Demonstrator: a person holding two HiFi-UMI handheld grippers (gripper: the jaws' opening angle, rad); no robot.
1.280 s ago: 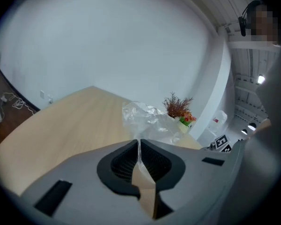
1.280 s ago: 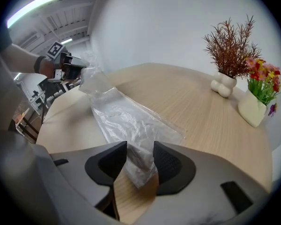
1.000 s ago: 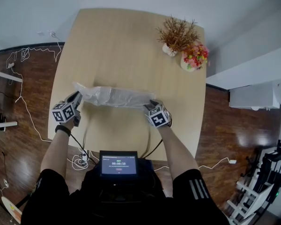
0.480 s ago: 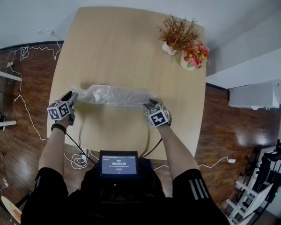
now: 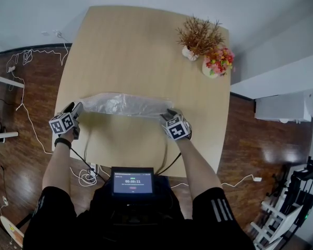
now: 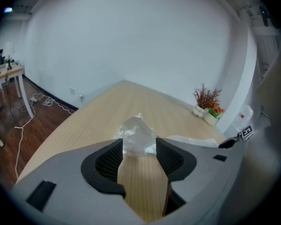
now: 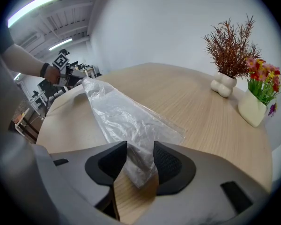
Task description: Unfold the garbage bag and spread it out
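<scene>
- The pale wooden bench point(image 5: 141, 40) carries the task's thing on its near half. The far half, toward 12 o'clock, lies bare up to two flower vases at about 1 o'clock.
- The clear, crinkled plastic garbage bag point(image 5: 125, 104) lies on the bench as a narrow band, its long axis running from 9 o'clock to 3 o'clock in the head view. To my mind, spreading it means opening it across that axis, toward 12 o'clock.
- The left gripper point(image 5: 77, 110) sits at the band's 9 o'clock end and the right gripper point(image 5: 168, 114) at its 3 o'clock end. Neither hand is nearer, as each has one end right at its tips.
- The left fingers point(image 6: 110, 161) have just been opening and stand half apart, with the crumpled bag tip between them and not squeezed.
- The right fingers point(image 7: 166, 163) stand wide, and the other bag end lies loose in their gap.
- Against the frame a second ago, the left gripper has gone outward toward 9 o'clock and lower. The bag, then bunched and lifted at that end, is now drawn longer and flatter. The right gripper has not moved.
</scene>
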